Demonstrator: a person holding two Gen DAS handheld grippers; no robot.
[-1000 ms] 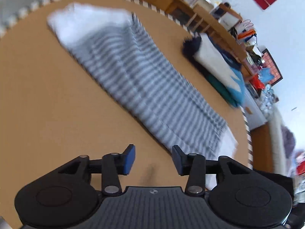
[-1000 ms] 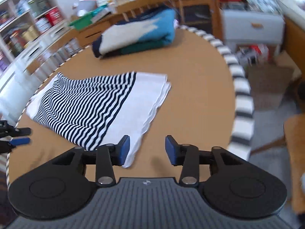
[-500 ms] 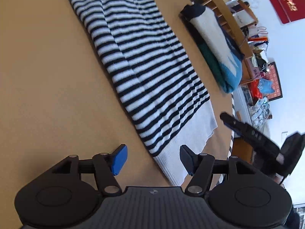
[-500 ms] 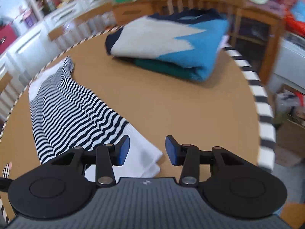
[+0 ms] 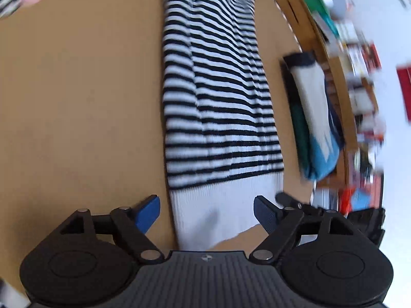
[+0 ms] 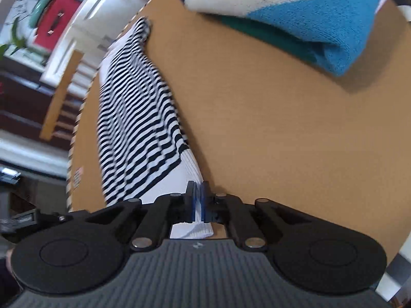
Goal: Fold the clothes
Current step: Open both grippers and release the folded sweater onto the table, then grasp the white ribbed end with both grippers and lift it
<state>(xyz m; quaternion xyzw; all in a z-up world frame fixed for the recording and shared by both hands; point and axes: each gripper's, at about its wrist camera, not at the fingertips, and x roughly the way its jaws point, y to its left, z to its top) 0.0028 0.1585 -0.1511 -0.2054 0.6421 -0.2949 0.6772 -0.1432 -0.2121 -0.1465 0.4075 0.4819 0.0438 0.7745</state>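
Observation:
A black-and-white striped sweater point(image 5: 215, 95) lies folded lengthwise into a long strip on the round brown table point(image 5: 77, 102), with its white ribbed hem point(image 5: 221, 205) nearest me. My left gripper point(image 5: 206, 211) stands open just above that hem, its blue pads either side of it. In the right wrist view the same striped sweater point(image 6: 138, 128) runs away to the upper left. My right gripper point(image 6: 197, 200) is shut on the hem's corner, and white ribbed hem point(image 6: 192, 228) shows between and below its pads.
A folded blue, white and green sweater point(image 6: 295, 12) lies on the table's far side, also seen as a folded pile point(image 5: 313, 118) in the left view. Shelves, cabinets and clutter ring the table. Part of the other gripper point(image 5: 364, 218) shows at the right edge.
My right gripper dropped to the hem corner and shut on it. My left gripper swung round to face along the sweater, opened wider and now sits over the hem.

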